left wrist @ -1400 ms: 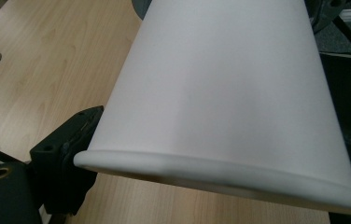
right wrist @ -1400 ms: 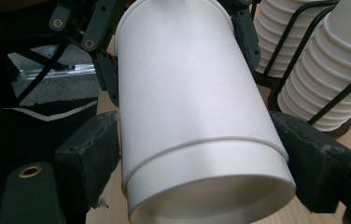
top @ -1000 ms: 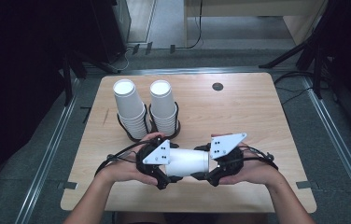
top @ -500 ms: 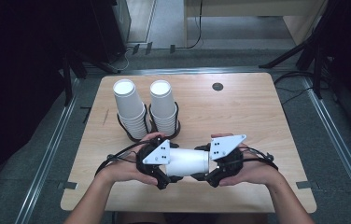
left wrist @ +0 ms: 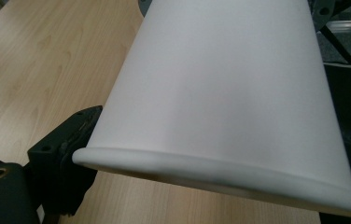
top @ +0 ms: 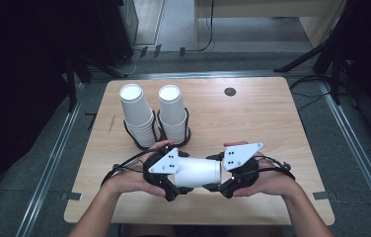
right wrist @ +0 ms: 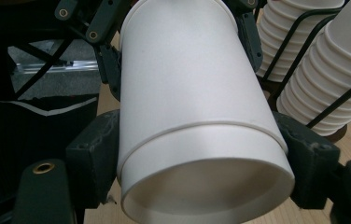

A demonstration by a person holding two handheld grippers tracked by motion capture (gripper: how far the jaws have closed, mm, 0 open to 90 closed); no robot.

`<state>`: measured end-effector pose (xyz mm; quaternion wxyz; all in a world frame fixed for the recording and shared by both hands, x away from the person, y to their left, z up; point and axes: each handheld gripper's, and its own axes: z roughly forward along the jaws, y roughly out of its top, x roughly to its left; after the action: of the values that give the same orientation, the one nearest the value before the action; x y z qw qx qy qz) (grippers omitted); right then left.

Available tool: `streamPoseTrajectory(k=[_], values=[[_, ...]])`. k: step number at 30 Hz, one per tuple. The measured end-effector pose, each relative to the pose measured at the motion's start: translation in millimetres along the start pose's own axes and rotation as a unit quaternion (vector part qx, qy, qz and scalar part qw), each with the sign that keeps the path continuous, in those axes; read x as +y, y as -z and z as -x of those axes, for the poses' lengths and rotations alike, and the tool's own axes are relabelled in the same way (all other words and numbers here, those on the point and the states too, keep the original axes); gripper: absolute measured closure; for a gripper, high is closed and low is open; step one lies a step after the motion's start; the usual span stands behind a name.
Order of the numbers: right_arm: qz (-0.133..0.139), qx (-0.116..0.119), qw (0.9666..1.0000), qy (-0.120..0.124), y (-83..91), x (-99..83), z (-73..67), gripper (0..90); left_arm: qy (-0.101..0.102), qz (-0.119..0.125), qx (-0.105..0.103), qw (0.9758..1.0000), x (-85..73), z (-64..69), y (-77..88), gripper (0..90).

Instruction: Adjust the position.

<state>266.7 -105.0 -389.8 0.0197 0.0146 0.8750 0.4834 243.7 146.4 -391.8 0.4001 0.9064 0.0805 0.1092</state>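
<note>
High view: a white paper cup (top: 199, 171) lies on its side just above the desk (top: 262, 118), its long axis running left to right between my two hands. My left gripper (top: 173, 181) clamps one end and my right gripper (top: 214, 183) the other. Both hands are equally near, one per end. Two stacks of cups (top: 139, 118) stand in wire holders behind, near my left hand.

Left gripper view: the cup (left wrist: 220, 93) runs straight ahead from the camera. My jaws sit against its wall near a rolled rim, holding it.

Right gripper view: the cup's hollow end (right wrist: 206, 186) faces the camera. My jaws press either side of the cup, holding it; they have just closed further. A seam ring suggests two nested cups. The coming pull, in my judgement, must run along the axis.
</note>
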Motion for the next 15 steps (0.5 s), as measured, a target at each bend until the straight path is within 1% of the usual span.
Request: streamPoseTrajectory(k=[4,6,8,9,11,12,15], values=[[0.006,-0.003,1.0,-0.001,2.0,0.2,0.0,24.1,0.014,0.009,0.001,0.9999,0.2,-0.6,1.6,4.2],[0.005,-0.003,1.0,0.0,2.8,-0.2,0.2,24.1,0.02,0.007,-0.002,0.9998,0.2,-0.4,2.0,4.2],[0.004,-0.001,1.0,0.002,2.9,-0.5,-0.2,24.1,0.02,0.001,-0.007,0.9998,-0.1,0.1,2.5,4.2],[0.003,-0.001,1.0,0.003,2.8,-0.6,-0.5,24.0,0.019,0.0,-0.004,0.9998,-0.5,0.5,2.1,3.5],[0.001,-0.008,1.0,0.001,3.3,-1.1,-0.6,24.1,0.019,-0.002,0.006,0.9998,-1.3,0.5,2.2,2.1],[0.001,-0.01,0.9999,-0.003,4.1,-1.6,-0.3,24.0,0.02,0.0,0.008,0.9998,-1.8,-0.1,3.1,2.1],[0.006,-0.016,0.9998,-0.003,7.7,-2.7,1.8,24.0,0.027,0.01,0.012,0.9995,-3.6,-1.9,7.0,2.1]])
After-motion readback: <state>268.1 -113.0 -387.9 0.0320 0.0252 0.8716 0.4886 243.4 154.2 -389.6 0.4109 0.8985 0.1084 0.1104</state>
